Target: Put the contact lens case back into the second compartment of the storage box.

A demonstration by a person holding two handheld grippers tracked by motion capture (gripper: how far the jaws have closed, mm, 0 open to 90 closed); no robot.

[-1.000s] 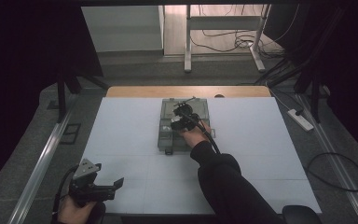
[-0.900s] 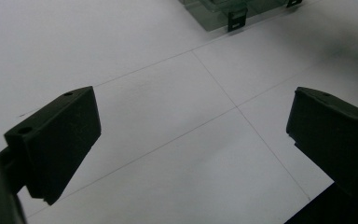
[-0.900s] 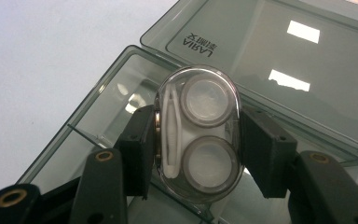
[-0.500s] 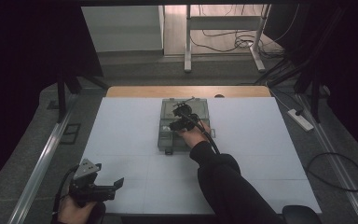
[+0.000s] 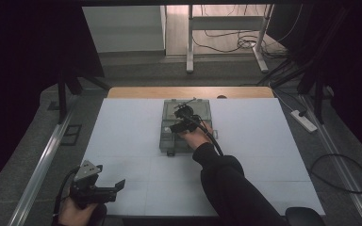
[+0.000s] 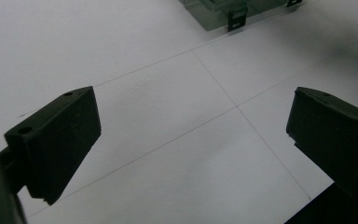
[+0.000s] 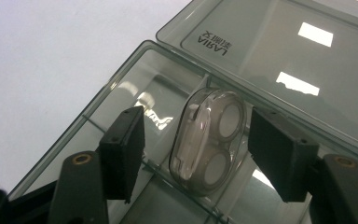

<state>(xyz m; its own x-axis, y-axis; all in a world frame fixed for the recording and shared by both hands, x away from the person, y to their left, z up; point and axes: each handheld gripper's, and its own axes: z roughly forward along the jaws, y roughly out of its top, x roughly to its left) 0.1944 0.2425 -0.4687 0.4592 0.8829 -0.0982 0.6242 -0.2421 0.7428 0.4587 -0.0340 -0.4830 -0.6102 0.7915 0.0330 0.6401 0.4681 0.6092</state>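
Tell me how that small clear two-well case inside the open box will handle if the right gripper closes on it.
The clear case looks like hard glossy plastic with rounded sides, so it would probably stay stiff but might slip between the right gripper jaws. It seems small and hollow, likely light. Leaning on the box divider, it may tip when nudged.

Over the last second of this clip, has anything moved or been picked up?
Nothing visibly changed. The right gripper hovers open over the open grey organizer box, its fingers on either side of a small clear two-well case without closing on it. The left gripper rests open at the near table edge.
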